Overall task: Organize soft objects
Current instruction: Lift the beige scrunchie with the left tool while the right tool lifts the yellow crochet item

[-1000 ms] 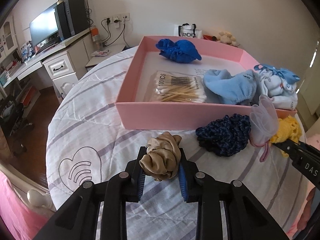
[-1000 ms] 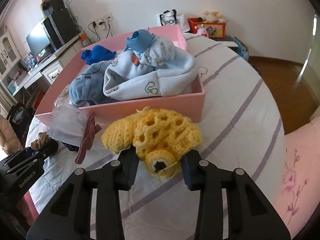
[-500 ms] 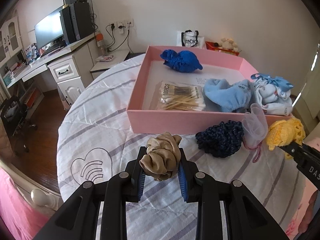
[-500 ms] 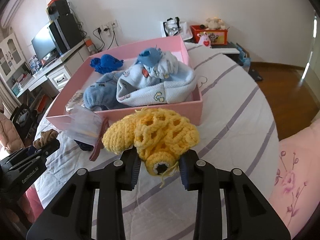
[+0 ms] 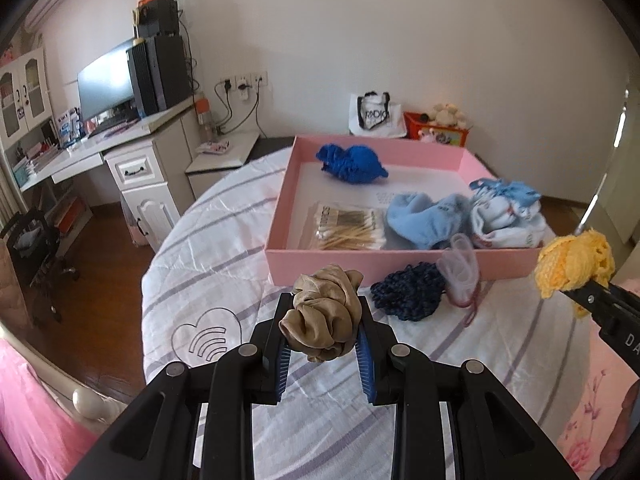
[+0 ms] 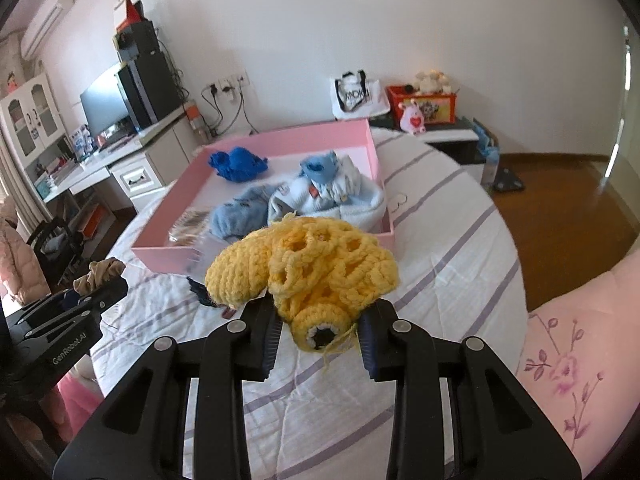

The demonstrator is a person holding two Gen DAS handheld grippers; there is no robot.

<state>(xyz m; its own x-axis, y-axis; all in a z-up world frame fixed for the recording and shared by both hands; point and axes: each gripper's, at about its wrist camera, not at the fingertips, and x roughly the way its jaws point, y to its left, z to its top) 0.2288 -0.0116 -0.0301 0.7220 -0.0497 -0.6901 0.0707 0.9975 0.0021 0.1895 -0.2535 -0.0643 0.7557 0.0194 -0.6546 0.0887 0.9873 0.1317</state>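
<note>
- Both grippers have come up off the bedspread over the last second: in both wrist views the pink box point(image 5: 400, 260) has dropped from upper centre toward mid-frame and shrunk, and more of the room shows behind it.
- Left gripper point(image 5: 322, 328), bottom centre of its view: jaws clenched on the beige scrunchie point(image 5: 324, 312), which bulges above the blue pads. It hangs clear of the striped bedspread point(image 5: 208, 248), short of the box's near wall.
- Right gripper point(image 6: 318, 330), bottom centre of its view: jaws clenched on the yellow crochet piece point(image 6: 304, 268). I see the same piece at the right edge of the left view, raised level with the box's near right corner.
- Unmoved on the bedspread, just beside the near wall of the box: navy scrunchie point(image 5: 408, 292) and a sheer pouch point(image 5: 460, 272) with a reddish cord, touching each other at centre right of the left view.
- Already in the box: royal-blue scrunchie point(image 5: 352, 164) toward the back, cotton swab pack point(image 5: 346, 228) front left, light-blue socks point(image 5: 428, 216) and a pale bundle point(image 5: 504, 216) front right.
- My reading: both lifts done, carry step next. Open floor in the box sits mid-back; I'd aim there.
- Remaining after these two, as I judge it: the navy scrunchie and the pouch.
- Risk: the crochet piece droops forward past the fingertips and could snag the box wall if carried low.
</note>
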